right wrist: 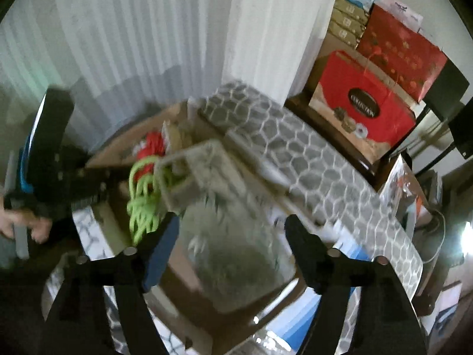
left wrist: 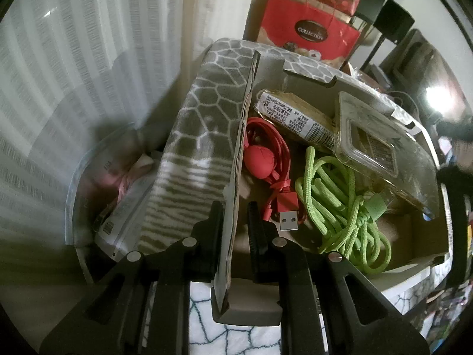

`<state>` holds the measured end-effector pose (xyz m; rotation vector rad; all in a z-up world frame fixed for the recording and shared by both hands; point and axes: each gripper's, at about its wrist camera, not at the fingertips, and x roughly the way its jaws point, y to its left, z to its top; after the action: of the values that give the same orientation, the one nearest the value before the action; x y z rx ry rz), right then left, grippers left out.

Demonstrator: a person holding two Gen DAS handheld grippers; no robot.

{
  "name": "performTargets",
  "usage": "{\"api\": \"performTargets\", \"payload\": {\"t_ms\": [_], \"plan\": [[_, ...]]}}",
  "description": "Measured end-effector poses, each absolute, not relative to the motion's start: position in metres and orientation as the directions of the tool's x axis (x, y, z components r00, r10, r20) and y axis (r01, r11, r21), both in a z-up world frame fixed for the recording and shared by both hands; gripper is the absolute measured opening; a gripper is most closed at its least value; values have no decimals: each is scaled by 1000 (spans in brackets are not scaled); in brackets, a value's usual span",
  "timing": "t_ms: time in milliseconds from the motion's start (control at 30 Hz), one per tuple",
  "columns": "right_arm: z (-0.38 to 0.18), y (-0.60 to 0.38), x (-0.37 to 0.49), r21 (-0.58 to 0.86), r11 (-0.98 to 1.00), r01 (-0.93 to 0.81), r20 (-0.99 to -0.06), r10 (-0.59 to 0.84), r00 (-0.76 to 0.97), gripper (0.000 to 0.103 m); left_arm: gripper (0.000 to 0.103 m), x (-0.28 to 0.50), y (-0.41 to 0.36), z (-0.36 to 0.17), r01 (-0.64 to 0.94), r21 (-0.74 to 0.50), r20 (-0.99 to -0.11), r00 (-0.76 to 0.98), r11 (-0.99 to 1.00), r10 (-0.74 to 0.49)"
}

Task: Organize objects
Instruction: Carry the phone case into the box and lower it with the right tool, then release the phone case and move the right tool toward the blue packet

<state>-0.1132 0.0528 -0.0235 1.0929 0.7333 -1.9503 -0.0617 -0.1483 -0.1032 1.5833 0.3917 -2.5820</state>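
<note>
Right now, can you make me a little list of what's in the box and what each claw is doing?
box: open cardboard box with a grey honeycomb-patterned outside
inside: red cable, green cord, wrapped packet, clear plastic case
left claw: shut on the box flap, holding it up
right claw: open, above the clear plastic case, not gripping it
behind: red gift bag, white curtain

Dim fisheye views, right motion-blurred.
</note>
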Motion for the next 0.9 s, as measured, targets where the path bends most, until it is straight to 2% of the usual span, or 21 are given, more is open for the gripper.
{"api": "performTargets", "payload": {"t_ms": [67, 433, 767, 900], "plan": [[-31, 57, -106, -128, -535, 835, -881, -325, -343, 82, 14, -62, -148, -103, 207, -171, -886, -460, -963, 59], [-53, 80, -105, -256, -538, 804, -874, -226, -429, 81, 14, -62, -148, -103, 207, -171, -886, -459, -963, 59], [-58, 99, -126, -222, -594, 773, -889, -202, -411, 81, 14, -62, -148, -103, 206, -171, -886, -460, -963, 59], [-55, 109, -132, -143, -628, 765, -896, -246, -370, 81, 14, -63, -148, -103, 206, -171, -887, -458, -963, 60]]}}
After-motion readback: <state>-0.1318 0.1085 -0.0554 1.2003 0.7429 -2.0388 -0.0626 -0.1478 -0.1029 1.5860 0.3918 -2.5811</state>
